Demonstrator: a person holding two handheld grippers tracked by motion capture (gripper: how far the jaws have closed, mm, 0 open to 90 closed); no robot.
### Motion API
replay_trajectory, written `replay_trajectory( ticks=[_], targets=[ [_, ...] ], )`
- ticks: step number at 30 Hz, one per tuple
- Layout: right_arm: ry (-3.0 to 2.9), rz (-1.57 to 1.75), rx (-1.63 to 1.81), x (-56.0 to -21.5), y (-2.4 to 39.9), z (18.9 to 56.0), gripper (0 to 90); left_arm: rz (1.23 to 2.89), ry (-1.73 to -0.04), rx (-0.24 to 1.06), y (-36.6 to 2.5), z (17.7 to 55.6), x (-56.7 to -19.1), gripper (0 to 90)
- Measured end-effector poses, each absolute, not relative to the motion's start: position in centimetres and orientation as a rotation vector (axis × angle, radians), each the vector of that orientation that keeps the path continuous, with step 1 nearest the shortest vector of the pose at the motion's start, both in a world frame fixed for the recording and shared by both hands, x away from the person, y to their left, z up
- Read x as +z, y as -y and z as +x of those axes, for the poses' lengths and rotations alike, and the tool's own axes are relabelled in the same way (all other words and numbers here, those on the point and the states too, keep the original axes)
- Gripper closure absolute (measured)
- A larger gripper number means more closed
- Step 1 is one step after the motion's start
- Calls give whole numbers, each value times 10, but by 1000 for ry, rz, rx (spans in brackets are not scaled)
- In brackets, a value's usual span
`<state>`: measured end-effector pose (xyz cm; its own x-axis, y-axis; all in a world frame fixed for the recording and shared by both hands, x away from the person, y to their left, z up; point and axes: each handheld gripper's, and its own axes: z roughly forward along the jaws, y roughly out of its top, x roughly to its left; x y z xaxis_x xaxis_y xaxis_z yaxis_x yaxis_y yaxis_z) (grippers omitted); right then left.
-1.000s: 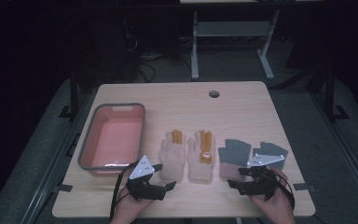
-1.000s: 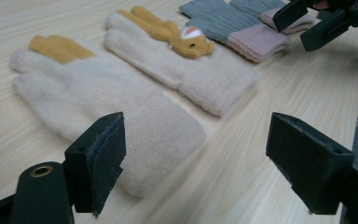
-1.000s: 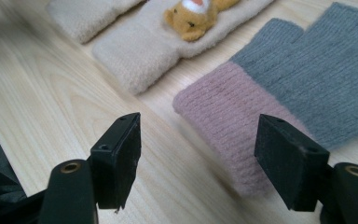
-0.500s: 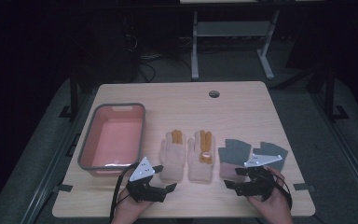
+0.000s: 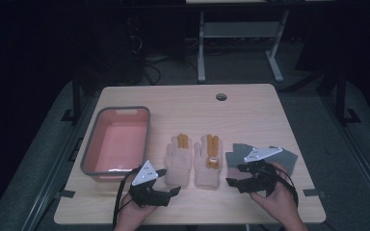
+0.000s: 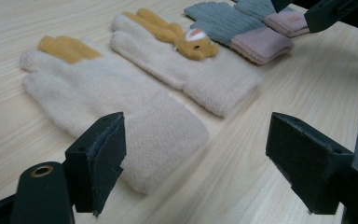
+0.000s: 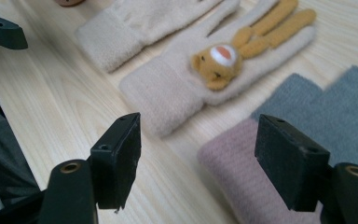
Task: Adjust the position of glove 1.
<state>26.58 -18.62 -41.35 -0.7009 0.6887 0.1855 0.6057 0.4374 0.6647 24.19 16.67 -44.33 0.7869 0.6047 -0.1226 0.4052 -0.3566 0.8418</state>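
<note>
Your left gripper (image 5: 169,181) hovers with jaws spread wide at the cream glove's (image 6: 112,112) cuff; your right gripper (image 5: 235,175), likewise wide apart, faces the grey glove's (image 7: 307,126) pink cuff on the counter (image 5: 250,110).

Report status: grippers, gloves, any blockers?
Left gripper open at cream glove cuff. Right gripper open at grey glove cuff. Nothing between.

Left gripper (image 6: 196,172): jaws wide apart, nothing between them
Near cream glove (image 6: 107,112): flat, cuff just beyond the left jaw
Second cream glove (image 6: 186,60): alongside, bears an orange animal figure
Grey gloves (image 6: 242,23): pink cuffs, farther off
Table (image 6: 270,93): pale wood
</note>
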Motion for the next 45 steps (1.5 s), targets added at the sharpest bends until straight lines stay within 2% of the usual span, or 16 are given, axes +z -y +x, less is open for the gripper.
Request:
replay_trajectory(
  ticks=[20,32,45],
  targets=[
    [-2725,990,981,-381,133,318,325,2001,-735,244,-162,241,-443,201],
    [-2774,1017,838,-399,112,349,361,1983,-751,254,-166,242,-442,200],
    [-2818,1073,716,-420,103,363,401,1986,-747,249,-164,242,-443,200]
  ],
)
